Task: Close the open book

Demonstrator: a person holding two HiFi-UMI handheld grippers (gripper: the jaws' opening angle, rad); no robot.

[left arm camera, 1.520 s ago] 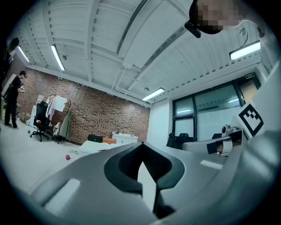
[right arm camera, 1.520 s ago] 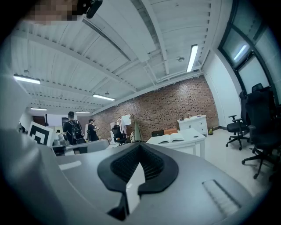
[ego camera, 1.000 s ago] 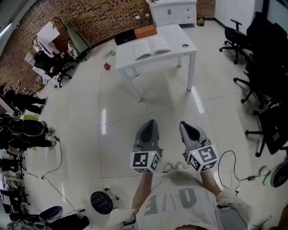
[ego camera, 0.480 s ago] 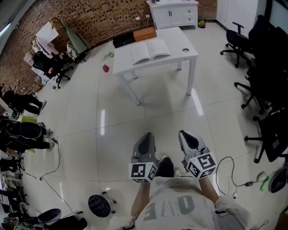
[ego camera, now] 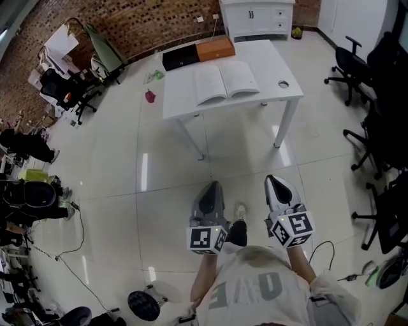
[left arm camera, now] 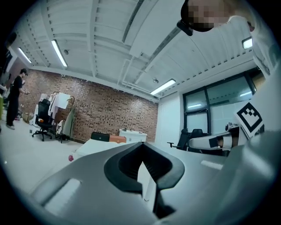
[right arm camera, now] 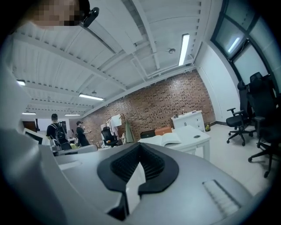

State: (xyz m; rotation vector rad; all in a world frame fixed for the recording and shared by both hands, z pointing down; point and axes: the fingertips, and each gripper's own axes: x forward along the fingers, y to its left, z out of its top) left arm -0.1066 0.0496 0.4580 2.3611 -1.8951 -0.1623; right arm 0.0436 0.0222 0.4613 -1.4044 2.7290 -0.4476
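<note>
The open book (ego camera: 226, 81) lies flat on the white table (ego camera: 182, 102) at the top of the head view, its pages facing up. Both grippers are held level over the floor, well short of the table. My left gripper (ego camera: 212, 186) is shut with nothing in it. My right gripper (ego camera: 275, 180) is shut and empty too. In the right gripper view the book (right arm camera: 169, 139) and table (right arm camera: 193, 135) show beyond the closed jaws of the right gripper (right arm camera: 139, 145). In the left gripper view the table (left arm camera: 94, 146) sits left of the closed tips of the left gripper (left arm camera: 141, 144).
A black box (ego camera: 180, 58) and an orange box (ego camera: 215, 48) stand on the table's far edge, and a small round thing (ego camera: 283, 83) at its right end. Office chairs (ego camera: 376, 127) line the right side. A white cabinet (ego camera: 258, 18) stands behind. Cables (ego camera: 328, 248) lie on the floor.
The person has walked toward the table, which now sits closer and lower in the head view. Both grippers came forward with them and stayed shut.
</note>
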